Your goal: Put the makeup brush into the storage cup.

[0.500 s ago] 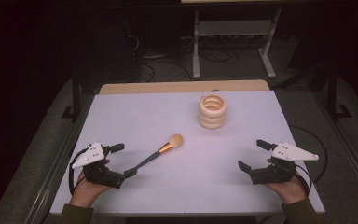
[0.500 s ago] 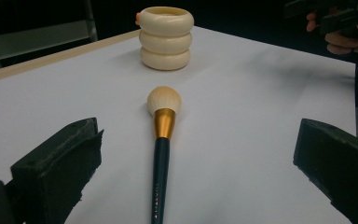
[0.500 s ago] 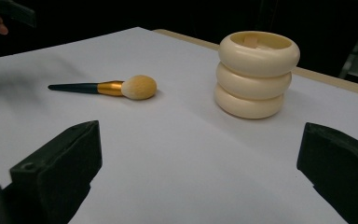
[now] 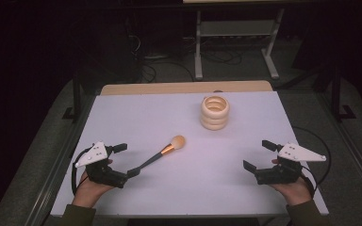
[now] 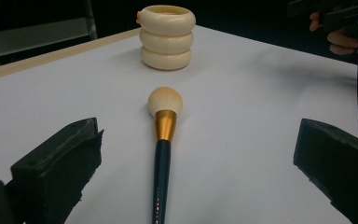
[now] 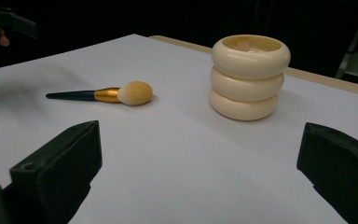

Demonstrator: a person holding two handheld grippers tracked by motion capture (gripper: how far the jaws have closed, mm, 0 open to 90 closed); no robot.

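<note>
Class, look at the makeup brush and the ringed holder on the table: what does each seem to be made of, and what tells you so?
Makeup brush: soft, matte peach bristles, probably synthetic; a shiny gold collar, likely metal; a glossy dark handle, plastic or lacquered wood.
Ringed holder: cream, smooth with a soft sheen and rounded stacked rings, so plastic or glazed ceramic; the look leaves it open.

A white table (image 4: 122, 117) with a wooden far edge carries a brush (image 4: 162, 153) at lower centre-left and a cream ringed holder (image 4: 215, 113) upright at upper centre-right, well apart.
</note>
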